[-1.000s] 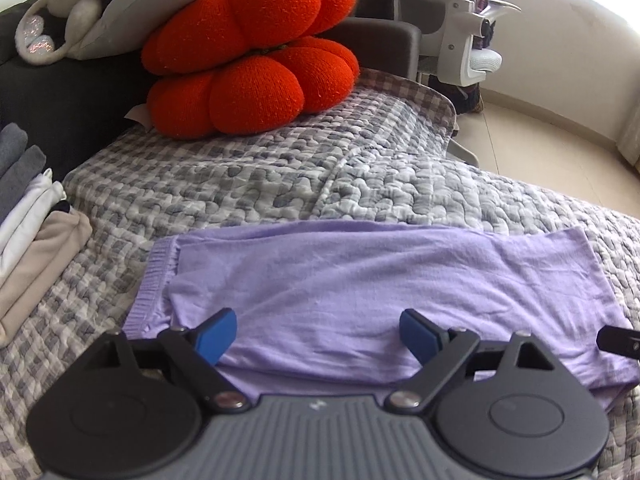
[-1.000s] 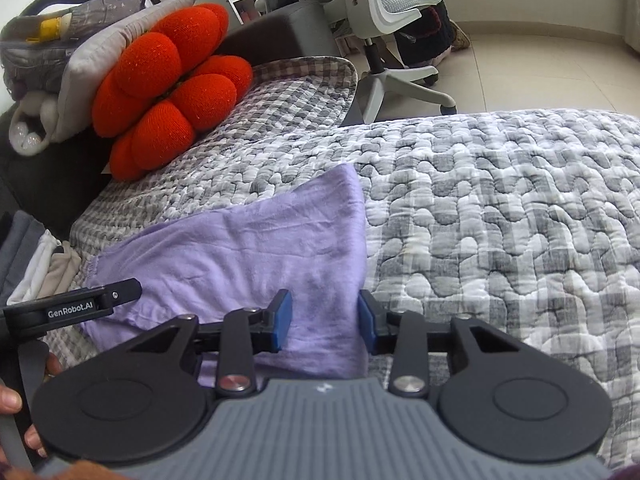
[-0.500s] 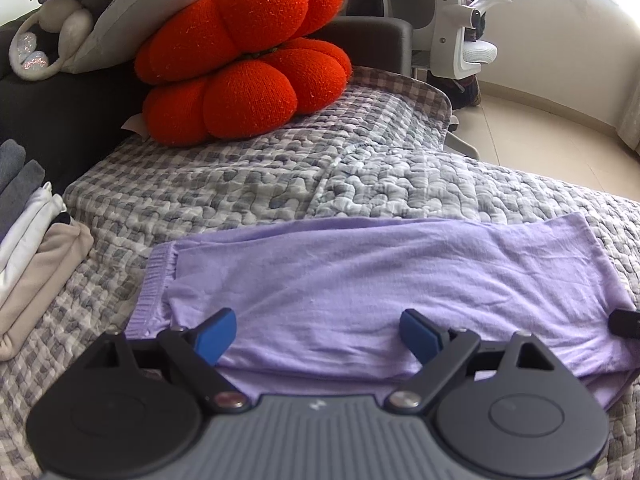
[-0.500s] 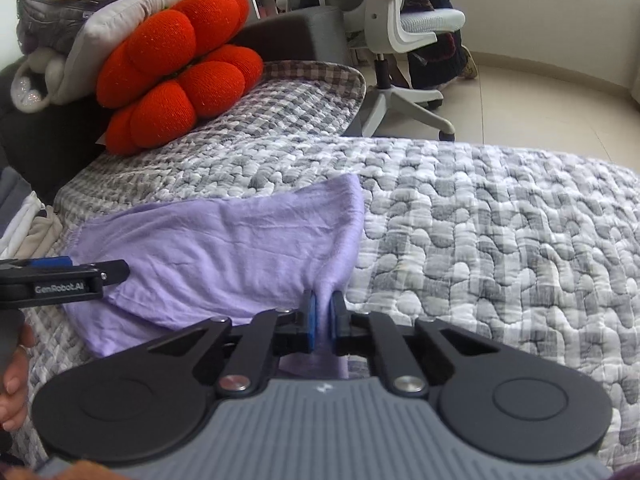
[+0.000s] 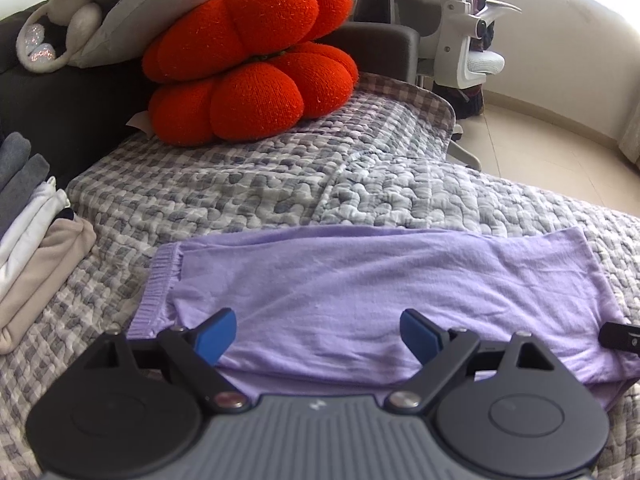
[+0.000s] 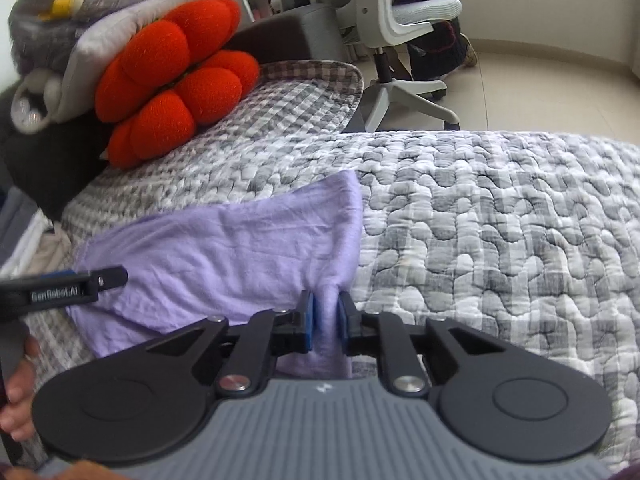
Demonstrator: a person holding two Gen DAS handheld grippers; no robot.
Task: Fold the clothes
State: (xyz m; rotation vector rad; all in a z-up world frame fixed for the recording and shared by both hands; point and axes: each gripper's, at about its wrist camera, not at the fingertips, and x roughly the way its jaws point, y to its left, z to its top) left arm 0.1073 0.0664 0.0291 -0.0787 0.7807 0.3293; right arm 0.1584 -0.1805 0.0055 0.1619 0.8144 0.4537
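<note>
Purple garment (image 5: 380, 292) lies spread flat across the quilt (image 5: 280, 196) on the bed, w/ the ribbed waistband (image 5: 156, 288) at the left end and the plain hem end at the right, so it looks like it's been folded lengthwise once already, though I can't confirm the layers from here. Left gripper (image 5: 318, 334) hangs over the near edge w/ jaws spread wide, nothing betw. them, blue pads clear of the cloth. Right gripper (image 6: 326, 316) sits at the right-hand near corner; its jaws are narrow w/ a bunched ridge of purple cloth betw. them, and they're opening slightly at this moment, so the pinch looks loose and the pads don't clearly press the fabric. A hand (image 6: 16, 396) shows at the left edge of the right wrist view, holding the other tool. As for progress: a stack of folded clothes (image 5: 28, 248) (grey, white, beige) sits at the left side of the bed, so several pieces seem done. This purple one is prob. mid-fold: flattened and lined up, but the crosswise fold(s) are not yet made and it isn't on the stack. Left to do, by my guess: get a firm grip on the right end, carry it over toward the waistband, tidy, then move it to the pile. Orange cushion (image 5: 248, 68) and office chair (image 6: 400, 40) are well apart from the work
</note>
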